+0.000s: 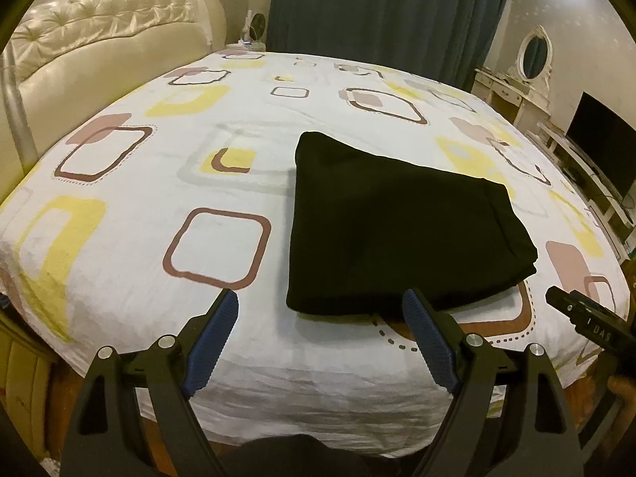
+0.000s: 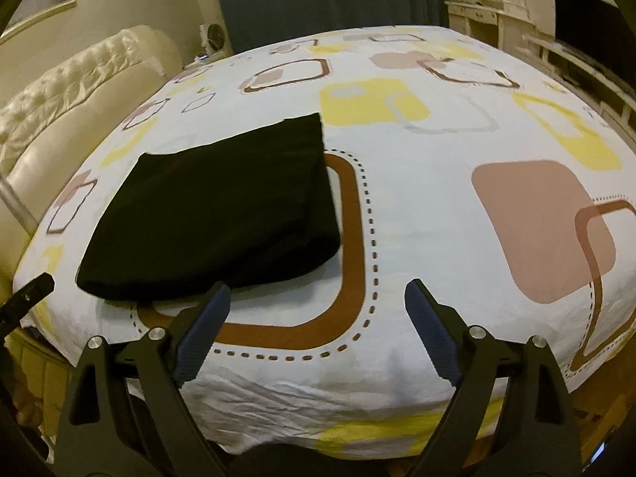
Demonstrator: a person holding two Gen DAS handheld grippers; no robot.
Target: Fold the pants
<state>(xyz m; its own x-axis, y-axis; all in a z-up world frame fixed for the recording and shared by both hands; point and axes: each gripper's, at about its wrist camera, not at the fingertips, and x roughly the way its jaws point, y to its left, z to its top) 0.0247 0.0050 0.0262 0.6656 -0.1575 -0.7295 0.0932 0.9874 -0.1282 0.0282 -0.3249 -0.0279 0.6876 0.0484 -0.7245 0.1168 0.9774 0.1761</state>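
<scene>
Black pants (image 1: 397,230) lie folded into a compact rectangle on the bed, near its front edge; they also show in the right wrist view (image 2: 222,214). My left gripper (image 1: 320,302) is open and empty, held just short of the pants' near edge. My right gripper (image 2: 317,292) is open and empty, just right of the pants' near corner, above the sheet. The right gripper's tip shows at the left view's right edge (image 1: 584,318); the left gripper's tip shows at the right view's left edge (image 2: 28,294).
The bed has a white sheet (image 1: 159,183) with yellow, pink and brown squares. A cream tufted headboard (image 1: 99,39) stands at the left. Dark curtains (image 1: 381,12) hang behind. A dresser with an oval mirror (image 1: 534,53) and a dark screen (image 1: 604,151) stand at the right.
</scene>
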